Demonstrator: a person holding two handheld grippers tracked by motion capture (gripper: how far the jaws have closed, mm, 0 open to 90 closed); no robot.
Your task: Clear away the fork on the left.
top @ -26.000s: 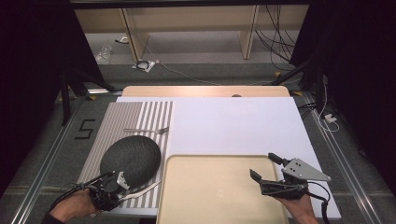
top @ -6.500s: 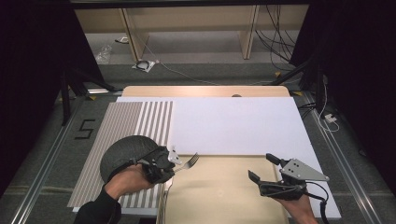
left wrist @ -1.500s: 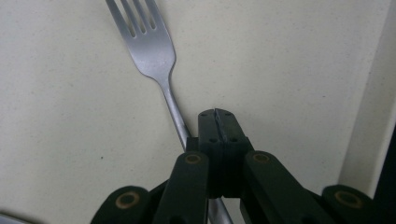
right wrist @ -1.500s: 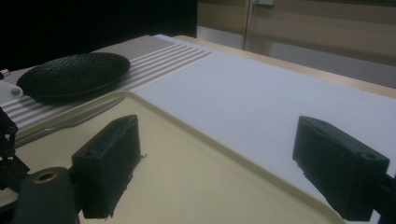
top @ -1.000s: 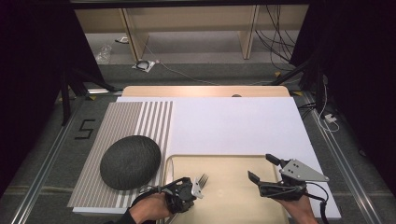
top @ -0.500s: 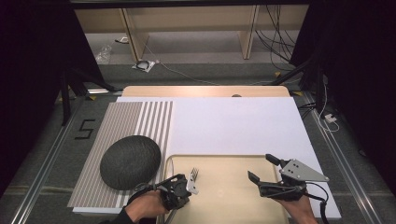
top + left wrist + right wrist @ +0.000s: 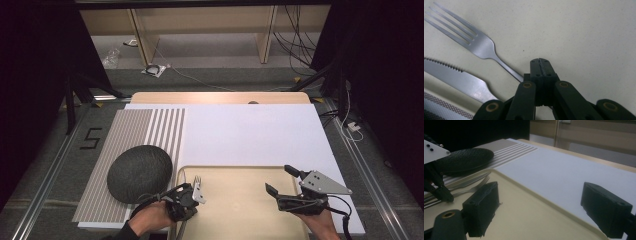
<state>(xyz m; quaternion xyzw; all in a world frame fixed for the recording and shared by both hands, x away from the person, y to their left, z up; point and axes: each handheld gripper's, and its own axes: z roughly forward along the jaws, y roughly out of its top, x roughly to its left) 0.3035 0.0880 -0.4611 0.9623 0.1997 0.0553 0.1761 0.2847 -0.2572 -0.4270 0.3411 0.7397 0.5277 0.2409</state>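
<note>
Tray (image 7: 250, 220) as landmark: fork (image 7: 480, 46) lies on its left edge, beside knife (image 7: 456, 80). Fork stiff, slick, thin; best pinched mid-handle. My left gripper (image 7: 540, 62) clenched on fork handle. My right gripper (image 7: 539, 205) released, idle over tray's right side.

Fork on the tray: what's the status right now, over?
Left gripper jaws shut beside the fork handle, not gripping it. Fork lies flat on the tray next to the knife. Right gripper jaws open, empty. Nothing blocking.

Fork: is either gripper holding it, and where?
Cannot tell: the fork's handle vanishes under the shut left gripper. The right gripper is open, empty.
</note>
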